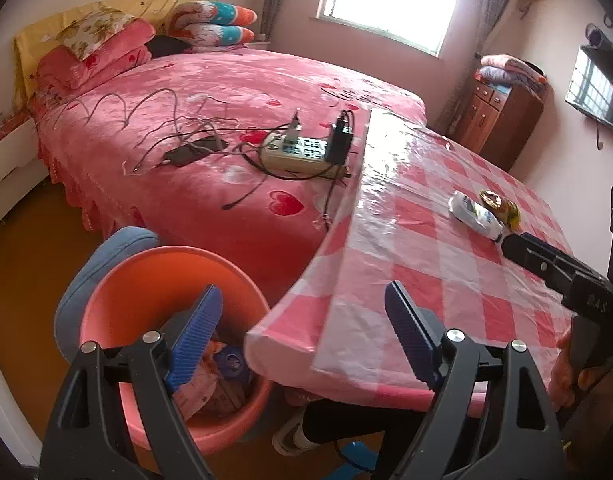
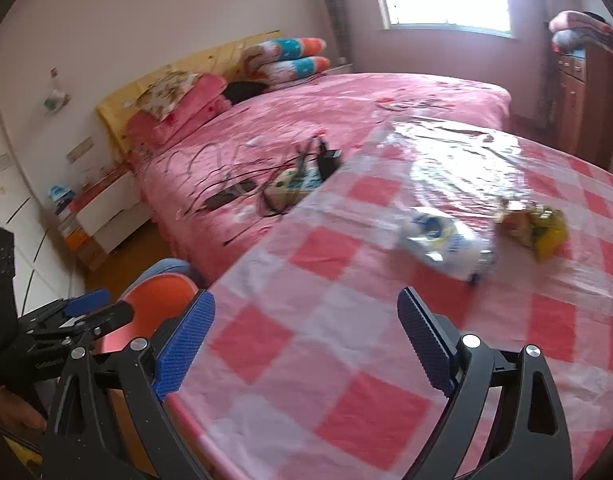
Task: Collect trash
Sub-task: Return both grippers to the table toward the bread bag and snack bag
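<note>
Two pieces of trash were left on the table (image 2: 346, 360): a white and blue wrapper (image 2: 446, 246) lying flat on the checked plastic cloth, and just beside it, on the window side, a crumpled yellow wrapper (image 2: 536, 230). Whether the two touched I could not tell from the blurred right wrist view; in the left wrist view they seemed to overlap at one edge. Down at the table's near corner stood the orange bin (image 1: 106, 304), and I could see crumpled packets (image 1: 210, 384) already in its bottom, so I judged part of the collecting done and these two wrappers the remainder on the table, as far as I could see.

My right gripper (image 2: 306, 340) hung over the table short of the white and blue wrapper, jaws spread wide, nothing between the blue pads and nothing touched. In the left wrist view its black finger pointed at that wrapper from close by. My left gripper (image 1: 302, 336) was above the bin's rim and the table corner, jaws likewise well apart and empty.

Beyond the table lay the bed (image 1: 210, 92) with a power strip (image 1: 298, 152) and tangled cables on it.
</note>
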Available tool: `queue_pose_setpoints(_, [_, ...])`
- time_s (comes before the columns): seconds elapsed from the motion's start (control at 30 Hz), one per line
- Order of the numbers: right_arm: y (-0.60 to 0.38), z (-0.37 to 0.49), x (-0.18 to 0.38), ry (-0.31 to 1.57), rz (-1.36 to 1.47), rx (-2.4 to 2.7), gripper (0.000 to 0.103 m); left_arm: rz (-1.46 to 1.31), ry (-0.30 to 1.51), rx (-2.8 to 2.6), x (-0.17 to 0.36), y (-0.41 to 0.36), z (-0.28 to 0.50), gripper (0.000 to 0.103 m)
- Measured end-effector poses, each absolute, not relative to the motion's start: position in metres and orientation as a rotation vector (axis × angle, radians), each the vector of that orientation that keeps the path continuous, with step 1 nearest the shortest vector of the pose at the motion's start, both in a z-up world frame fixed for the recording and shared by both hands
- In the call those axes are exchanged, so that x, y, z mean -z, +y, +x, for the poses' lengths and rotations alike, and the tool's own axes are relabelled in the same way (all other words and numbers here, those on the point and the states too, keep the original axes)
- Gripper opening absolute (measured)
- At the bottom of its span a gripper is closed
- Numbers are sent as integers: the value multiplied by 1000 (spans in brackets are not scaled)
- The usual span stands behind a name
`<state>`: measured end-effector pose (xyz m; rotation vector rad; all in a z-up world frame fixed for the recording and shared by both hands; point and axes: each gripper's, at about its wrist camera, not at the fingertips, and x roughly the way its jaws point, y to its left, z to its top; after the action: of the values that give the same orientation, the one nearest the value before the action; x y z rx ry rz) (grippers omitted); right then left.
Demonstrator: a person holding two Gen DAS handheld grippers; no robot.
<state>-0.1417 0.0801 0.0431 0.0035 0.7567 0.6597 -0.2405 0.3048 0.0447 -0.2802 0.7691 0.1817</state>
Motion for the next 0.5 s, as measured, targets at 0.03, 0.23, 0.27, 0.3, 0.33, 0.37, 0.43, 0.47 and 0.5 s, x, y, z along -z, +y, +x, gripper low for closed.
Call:
queue_pose_setpoints(0.03, [73,-139,-43,751,10,-641,92,-274,773,-176,-45,300,-238,84])
queue_pose_setpoints(0.23, [46,-130,-40,734,24,-587,92,-241,792,-152,-45,277,-227,84])
queue_pose_setpoints(0.27, [42,-129,-38,732,24,-576,92,-236,795,-150,-46,275,-226,84])
queue_pose_setpoints(0.3, [39,-128,-38,731,25,-569,92,-230,799,-146,-45,271,-224,84])
queue_pose_setpoints(0.33, [35,-127,-37,731,26,-559,92,-226,801,-144,-45,268,-223,84])
queue_pose_setpoints(0.37, [31,-125,-36,730,30,-550,92,-221,806,-140,-45,264,-221,84])
queue_pose_setpoints(0.43, [24,-121,-35,728,33,-533,92,-212,813,-133,-44,258,-217,84])
queue_pose_setpoints(0.47, [19,-119,-35,727,35,-523,92,-205,818,-128,-44,254,-215,84])
queue_pose_setpoints(0.5, [16,-118,-35,726,36,-515,92,-199,821,-124,-44,251,-214,84])
